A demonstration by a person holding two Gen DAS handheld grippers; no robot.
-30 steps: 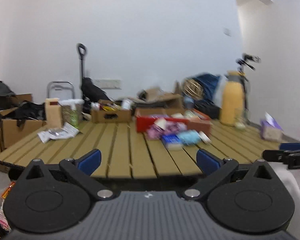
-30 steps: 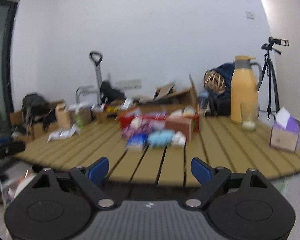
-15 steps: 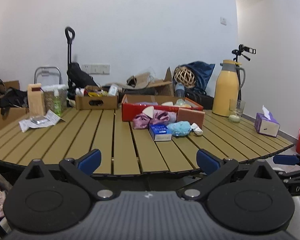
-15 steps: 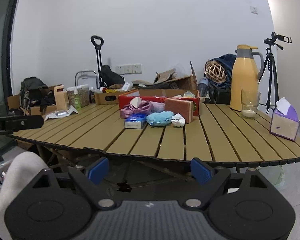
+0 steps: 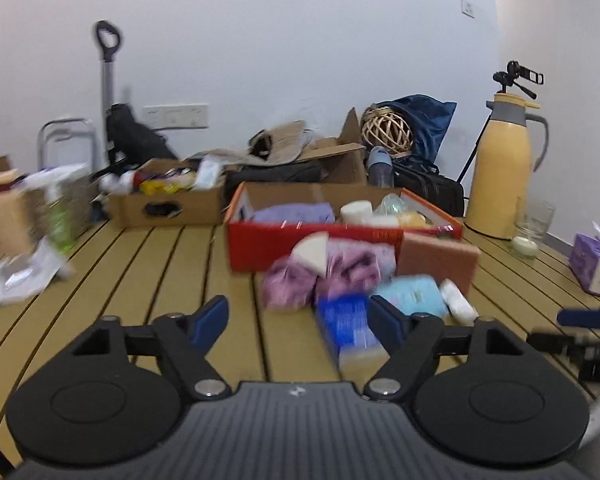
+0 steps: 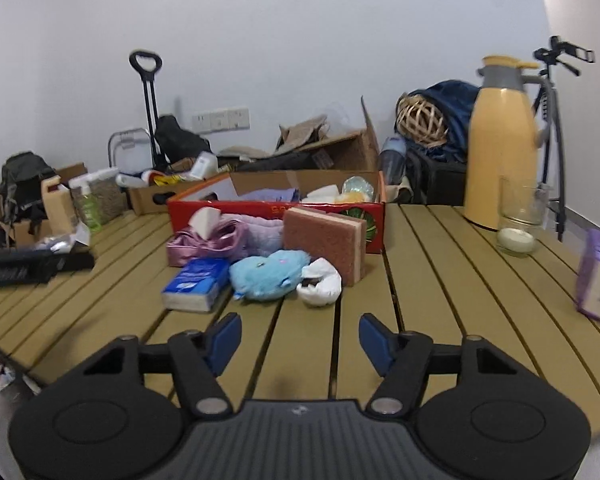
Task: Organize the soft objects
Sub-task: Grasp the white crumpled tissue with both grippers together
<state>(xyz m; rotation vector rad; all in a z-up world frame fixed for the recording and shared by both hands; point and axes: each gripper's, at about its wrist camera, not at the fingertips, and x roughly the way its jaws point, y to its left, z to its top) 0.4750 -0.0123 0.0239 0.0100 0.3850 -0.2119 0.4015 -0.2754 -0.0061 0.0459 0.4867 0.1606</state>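
We are on the approach: both grippers, left [image 5: 298, 322] and right [image 6: 300, 334], have just been narrowing (nothing between them). Blue plush toy [image 6: 269, 274] lies before the red box [image 6: 274, 210]; next, reach it.

Plain white wall [image 6: 300, 40] behind slatted wooden table [image 6: 440, 280]

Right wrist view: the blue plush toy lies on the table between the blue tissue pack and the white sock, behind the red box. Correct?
Not quite. The blue plush toy does lie between the blue tissue pack and the white sock, but in front of the red box, on its near side, as the right wrist view shows.
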